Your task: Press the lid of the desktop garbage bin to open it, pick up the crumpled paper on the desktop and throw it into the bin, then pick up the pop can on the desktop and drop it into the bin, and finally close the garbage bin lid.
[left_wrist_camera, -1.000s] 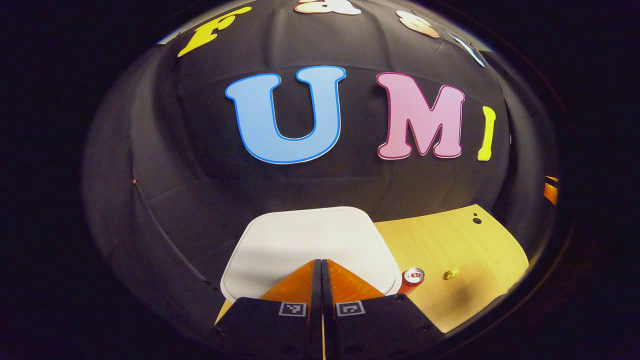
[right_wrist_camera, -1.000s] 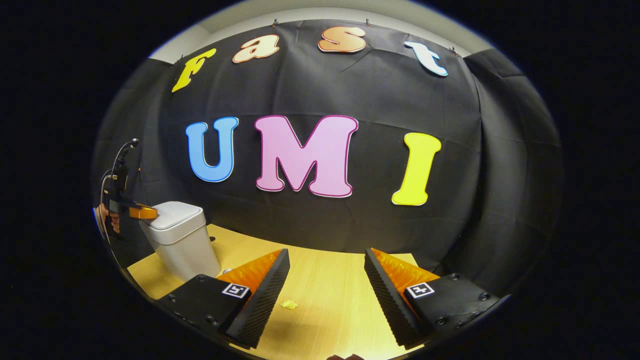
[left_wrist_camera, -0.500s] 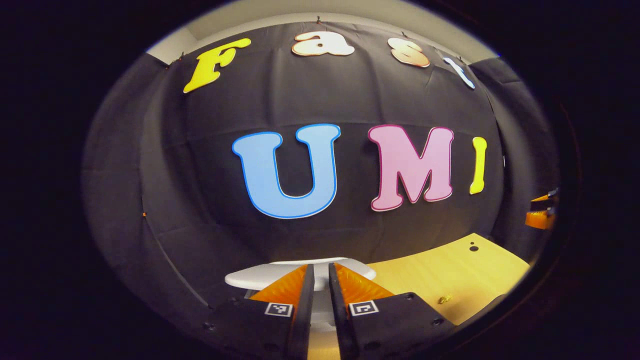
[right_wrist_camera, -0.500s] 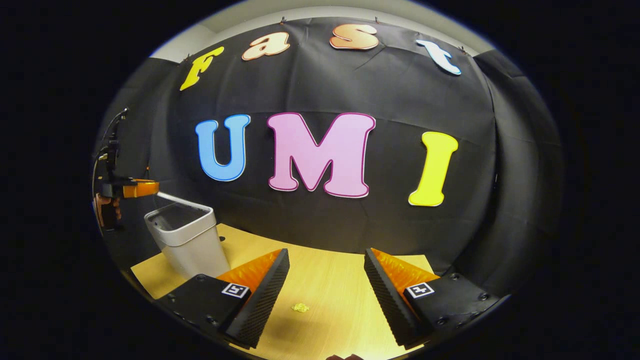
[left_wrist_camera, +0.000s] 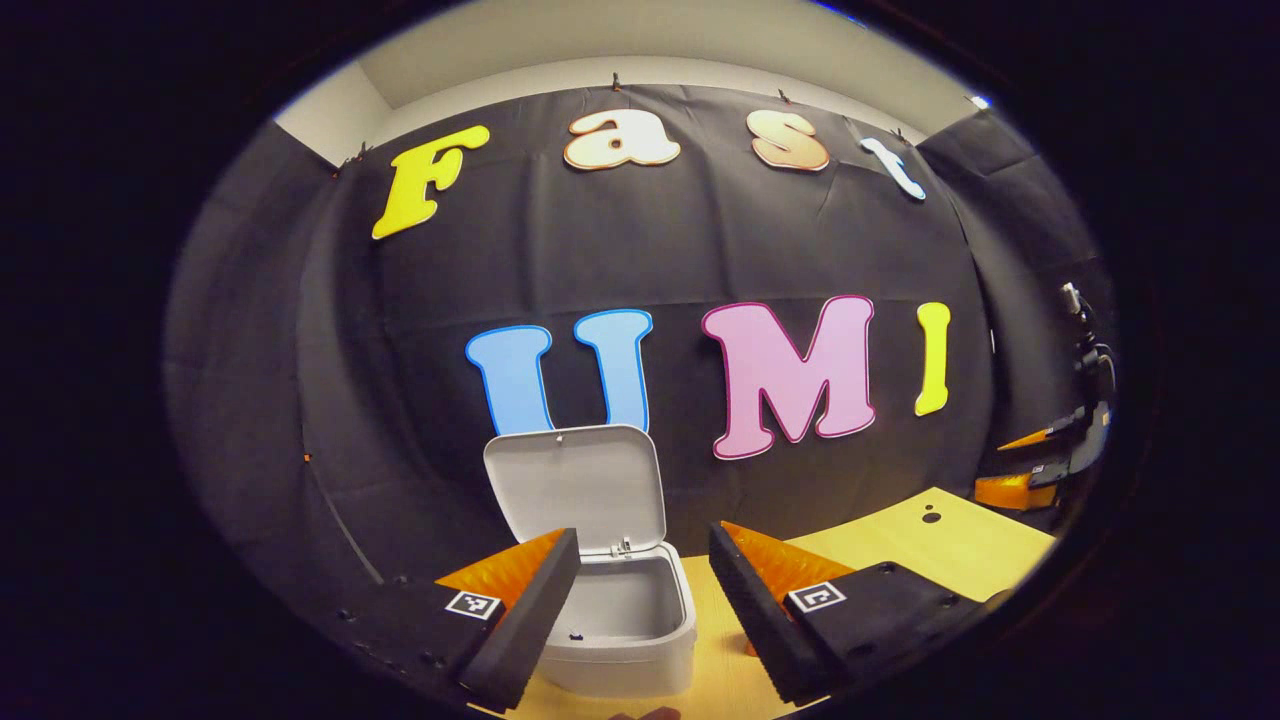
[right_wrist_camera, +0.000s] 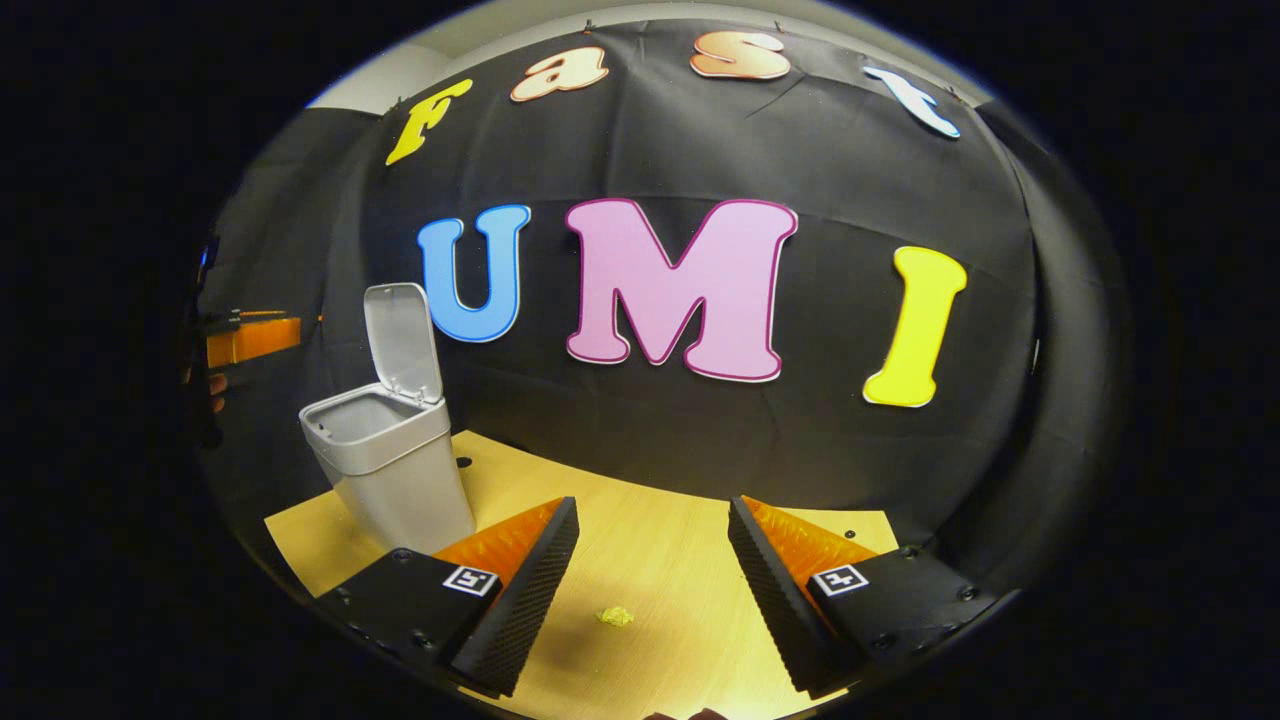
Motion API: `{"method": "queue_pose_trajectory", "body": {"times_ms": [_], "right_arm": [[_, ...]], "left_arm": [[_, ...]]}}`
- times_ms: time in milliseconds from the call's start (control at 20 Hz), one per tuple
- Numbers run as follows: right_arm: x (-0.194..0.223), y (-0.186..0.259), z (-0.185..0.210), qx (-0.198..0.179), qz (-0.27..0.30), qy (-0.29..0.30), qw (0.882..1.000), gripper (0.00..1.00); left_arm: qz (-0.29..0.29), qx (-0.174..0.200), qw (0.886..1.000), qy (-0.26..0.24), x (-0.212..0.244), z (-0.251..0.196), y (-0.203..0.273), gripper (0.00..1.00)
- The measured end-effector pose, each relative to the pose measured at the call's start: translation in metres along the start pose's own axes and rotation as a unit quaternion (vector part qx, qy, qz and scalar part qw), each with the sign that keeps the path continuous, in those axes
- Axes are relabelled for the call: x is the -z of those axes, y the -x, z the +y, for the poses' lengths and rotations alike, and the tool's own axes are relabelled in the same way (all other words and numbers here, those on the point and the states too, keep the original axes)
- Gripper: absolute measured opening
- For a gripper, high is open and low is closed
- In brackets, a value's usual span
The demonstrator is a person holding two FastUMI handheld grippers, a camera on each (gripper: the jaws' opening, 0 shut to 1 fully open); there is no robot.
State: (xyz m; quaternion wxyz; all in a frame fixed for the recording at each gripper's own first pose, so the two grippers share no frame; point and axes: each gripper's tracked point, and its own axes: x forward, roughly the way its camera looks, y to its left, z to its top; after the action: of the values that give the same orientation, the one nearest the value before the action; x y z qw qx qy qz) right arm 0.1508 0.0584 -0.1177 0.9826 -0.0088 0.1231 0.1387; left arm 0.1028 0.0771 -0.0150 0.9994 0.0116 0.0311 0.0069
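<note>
Garbage bin (right_wrist_camera: pixel 390 470) stands on wooden bench (right_wrist_camera: pixel 660 560) at left, near black wall cloth; lid (right_wrist_camera: pixel 403 340) raised upright, hinged at rear, interior exposed. Left gripper (left_wrist_camera: pixel 640 590) hovers in front of bin, fingers wide apart, holding nothing. Right gripper (right_wrist_camera: pixel 650 570) fingers wide apart, empty, above bench. Crumpled paper (right_wrist_camera: pixel 615 617) lies on bench between right fingers, untouched.
</note>
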Motion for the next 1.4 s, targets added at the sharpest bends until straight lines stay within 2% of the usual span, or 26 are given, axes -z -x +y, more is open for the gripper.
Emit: {"method": "queue_pose_trajectory", "body": {"times_ms": [50, 250, 550, 700, 900, 1050, 1300, 1400], "right_arm": [[0.007, -0.007, 0.002, -0.007, 0.007, 0.003, 1.000, 0.97], [0.046, -0.042, 0.011, -0.032, 0.039, 0.019, 0.999, 0.98], [0.132, -0.077, 0.019, -0.045, 0.133, 0.010, 0.990, 0.98], [0.183, -0.086, 0.026, -0.047, 0.192, -0.019, 0.980, 0.98], [0.244, -0.107, 0.030, -0.034, 0.257, -0.028, 0.965, 0.99], [0.286, -0.118, 0.036, -0.022, 0.310, -0.032, 0.950, 0.99], [0.307, -0.141, 0.037, -0.002, 0.328, -0.057, 0.943, 0.99], [0.317, -0.143, 0.039, -0.004, 0.347, -0.062, 0.936, 0.97]], "left_arm": [[-0.001, 0.001, 1.000, -0.001, -0.004, -0.005, 0.007, 0.89], [-0.004, -0.001, 1.000, 0.008, -0.015, -0.022, 0.026, 0.91], [0.004, -0.006, 1.000, 0.018, -0.014, -0.034, 0.048, 0.92], [0.007, -0.002, 1.000, 0.030, -0.007, -0.036, 0.059, 0.92], [0.027, 0.006, 0.999, 0.036, 0.010, -0.034, 0.066, 0.92], [0.029, 0.013, 0.999, 0.031, 0.012, -0.032, 0.073, 0.93], [0.042, -0.005, 0.999, 0.019, 0.023, -0.010, 0.083, 0.93], [0.058, -0.017, 0.998, 0.018, 0.034, 0.002, 0.085, 0.93]]}}
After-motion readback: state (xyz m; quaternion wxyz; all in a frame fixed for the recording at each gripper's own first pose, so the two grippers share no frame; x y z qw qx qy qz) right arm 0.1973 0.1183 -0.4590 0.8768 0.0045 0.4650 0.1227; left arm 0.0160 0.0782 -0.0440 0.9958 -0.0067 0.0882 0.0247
